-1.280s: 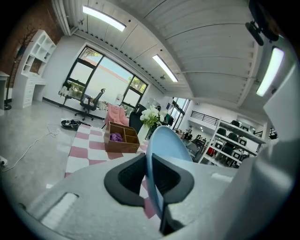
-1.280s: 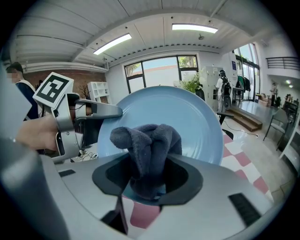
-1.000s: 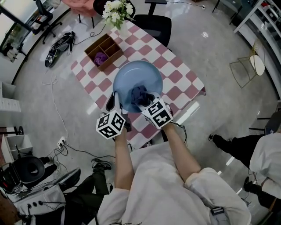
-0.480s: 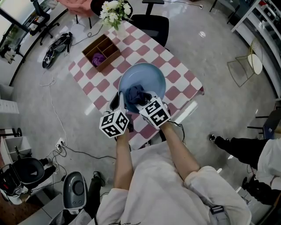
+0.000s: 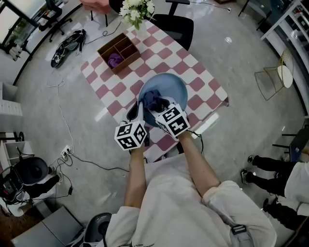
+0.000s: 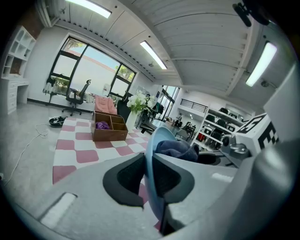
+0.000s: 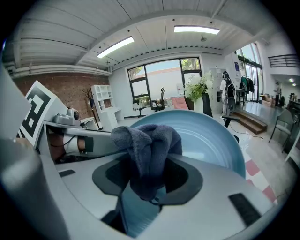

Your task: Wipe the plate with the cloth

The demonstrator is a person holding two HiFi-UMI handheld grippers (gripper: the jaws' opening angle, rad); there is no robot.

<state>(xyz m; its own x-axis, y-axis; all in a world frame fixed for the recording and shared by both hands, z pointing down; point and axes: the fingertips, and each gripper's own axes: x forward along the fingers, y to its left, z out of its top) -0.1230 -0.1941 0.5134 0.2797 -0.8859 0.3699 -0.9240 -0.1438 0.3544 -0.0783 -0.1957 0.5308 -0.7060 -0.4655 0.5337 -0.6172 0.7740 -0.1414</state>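
A light blue plate (image 5: 169, 87) is held tilted above the checkered table (image 5: 190, 65). My left gripper (image 5: 136, 112) is shut on the plate's near left rim (image 6: 151, 173), the rim edge-on between its jaws. My right gripper (image 5: 157, 107) is shut on a dark blue cloth (image 5: 152, 100), which rests bunched against the plate's inner face (image 7: 206, 136). In the right gripper view the cloth (image 7: 147, 150) fills the jaws and hides the fingertips.
A brown wooden divider box (image 5: 119, 52) with something purple in it sits at the table's far left. White flowers (image 5: 136, 10) stand at the far corner beside a black chair (image 5: 176, 26). Cables and equipment lie on the floor at left. Another person's legs (image 5: 263, 166) are at right.
The plate and both grippers have stayed together. The cloth has shifted slightly over the plate's near part. The head view has moved a little.
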